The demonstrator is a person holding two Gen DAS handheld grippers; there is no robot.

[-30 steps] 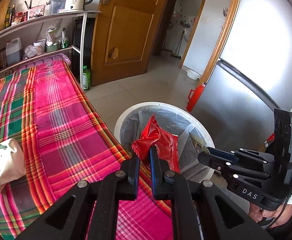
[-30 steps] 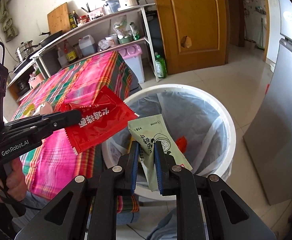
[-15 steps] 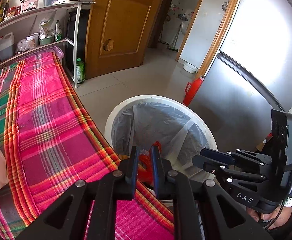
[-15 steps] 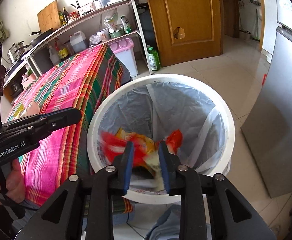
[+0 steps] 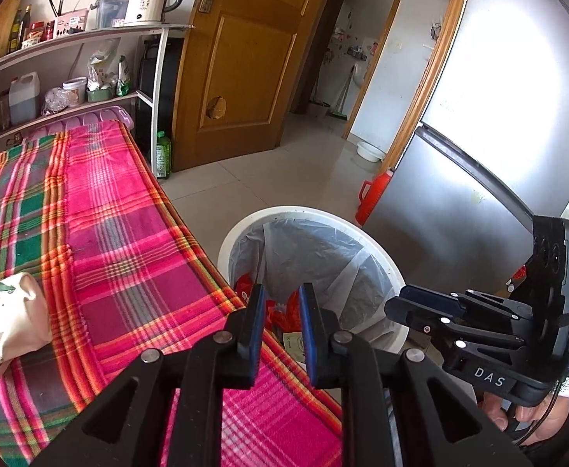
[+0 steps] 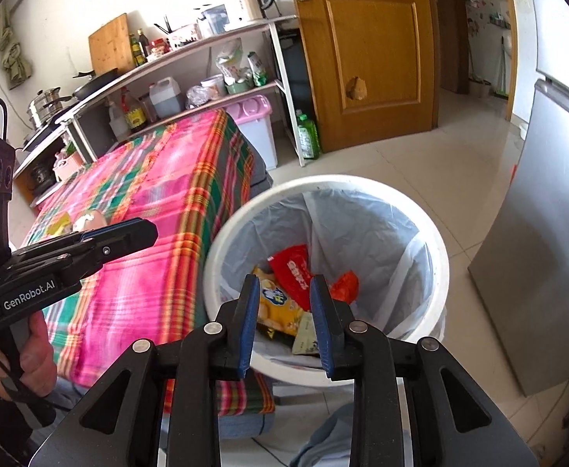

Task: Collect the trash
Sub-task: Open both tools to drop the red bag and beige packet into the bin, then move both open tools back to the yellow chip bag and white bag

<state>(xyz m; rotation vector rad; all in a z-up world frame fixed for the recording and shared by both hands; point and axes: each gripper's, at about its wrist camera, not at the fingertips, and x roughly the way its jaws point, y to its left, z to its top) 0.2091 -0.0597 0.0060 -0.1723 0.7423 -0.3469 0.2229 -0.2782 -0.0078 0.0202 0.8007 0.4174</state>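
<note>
A table under a pink, green and orange plaid cloth (image 5: 101, 233) fills the left side of both views. Just off its near right edge, on the tiled floor, stands a white trash bin (image 6: 438, 249) lined with a clear bag. Inside it lie a red wrapper (image 6: 294, 272), a yellow snack bag (image 6: 274, 305) and a pale green packet (image 6: 305, 338), piled together at the bottom. A crumpled white bag (image 5: 10, 319) sits near the table's left edge. The left gripper (image 5: 280, 311) hangs over the table's edge by the bin; its jaws have just been opening, with nothing between them. The right gripper (image 6: 284, 303) is above the bin, jaws parted and empty.
</note>
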